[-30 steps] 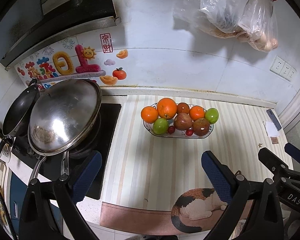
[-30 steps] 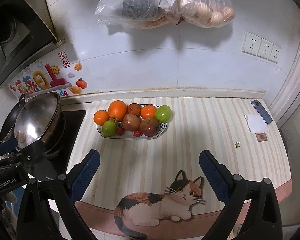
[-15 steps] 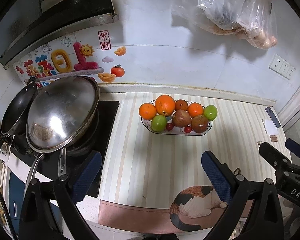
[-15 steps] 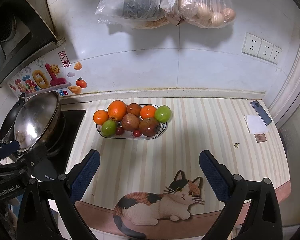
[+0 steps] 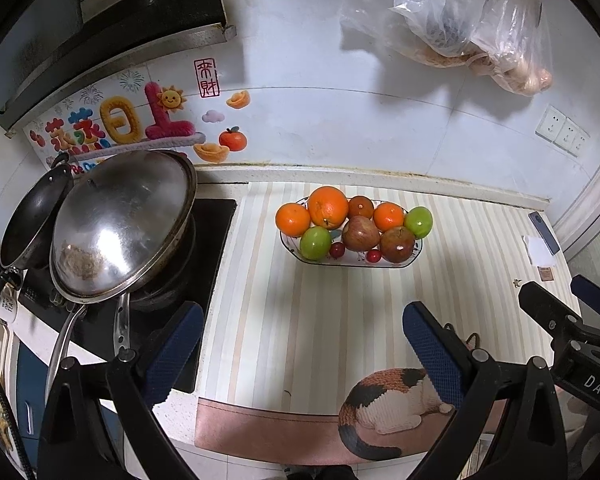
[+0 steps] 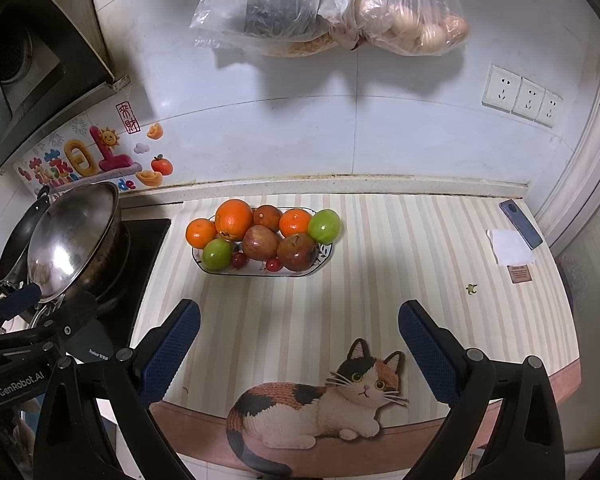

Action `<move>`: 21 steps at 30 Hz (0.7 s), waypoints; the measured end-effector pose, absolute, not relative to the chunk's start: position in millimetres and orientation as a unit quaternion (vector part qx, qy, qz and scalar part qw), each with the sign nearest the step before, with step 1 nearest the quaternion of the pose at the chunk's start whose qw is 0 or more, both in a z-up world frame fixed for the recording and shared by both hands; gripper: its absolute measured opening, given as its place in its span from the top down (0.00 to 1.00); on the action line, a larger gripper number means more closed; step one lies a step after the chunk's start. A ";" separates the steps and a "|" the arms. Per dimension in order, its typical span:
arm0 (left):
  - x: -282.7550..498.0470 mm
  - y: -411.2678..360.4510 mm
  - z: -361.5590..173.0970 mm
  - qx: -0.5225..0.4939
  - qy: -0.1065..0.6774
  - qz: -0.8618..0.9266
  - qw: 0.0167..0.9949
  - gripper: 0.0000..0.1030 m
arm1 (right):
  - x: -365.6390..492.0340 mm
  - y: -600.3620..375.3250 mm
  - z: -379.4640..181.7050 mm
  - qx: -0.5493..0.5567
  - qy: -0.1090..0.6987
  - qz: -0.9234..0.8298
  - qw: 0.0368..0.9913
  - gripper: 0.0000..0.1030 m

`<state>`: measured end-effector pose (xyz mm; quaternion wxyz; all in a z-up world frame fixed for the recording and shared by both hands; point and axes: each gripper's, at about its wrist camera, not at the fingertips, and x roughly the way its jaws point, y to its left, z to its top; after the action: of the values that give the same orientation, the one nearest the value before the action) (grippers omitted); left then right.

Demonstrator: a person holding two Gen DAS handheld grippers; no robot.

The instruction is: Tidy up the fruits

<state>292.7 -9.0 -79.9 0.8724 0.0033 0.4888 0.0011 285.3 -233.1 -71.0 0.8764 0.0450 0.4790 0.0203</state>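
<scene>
From where I sit, every fruit I can see is piled on the oval plate in the middle of the striped tabletop. In the left wrist view the big orange sits at the back of the pile, with smaller oranges on either side of it. Two red apples lie in front, a green apple sits at the lower left of the plate and another at its right end. Small red fruits are tucked along the front edge.

I judge that either the sorting has not begun or the gathering is already done; the pictures alone do not settle it. No second dish or basket shows, so I cannot say where anything would go next.

The left tongs are spread wide and hold nothing, low in the frame and well short of the plate. The right tongs are likewise spread and empty, over the cat picture at the near edge. The wok on the stove at the left of the frame is well apart from the plate.

Against the frame a second ago, the plate sits slightly higher and smaller in the left wrist view, so that hand has eased back or tipped a little. The right wrist view has barely changed. The fruit pile looks the same.
</scene>
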 end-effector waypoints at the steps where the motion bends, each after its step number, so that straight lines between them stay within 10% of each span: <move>1: 292.6 -9.3 -79.9 0.003 0.489 0.002 0.872 0.01 | 285.0 -233.1 -70.7 0.045 0.479 0.020 0.876 0.02; 21: 292.5 -9.2 -76.2 0.005 0.485 -0.005 0.875 0.01 | 282.5 -235.2 -68.0 0.046 0.479 0.020 0.877 0.02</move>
<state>292.5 -9.2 -76.2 0.8745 0.0047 0.4850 -0.0049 282.5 -235.2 -68.0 0.8766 0.0462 0.4786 0.0200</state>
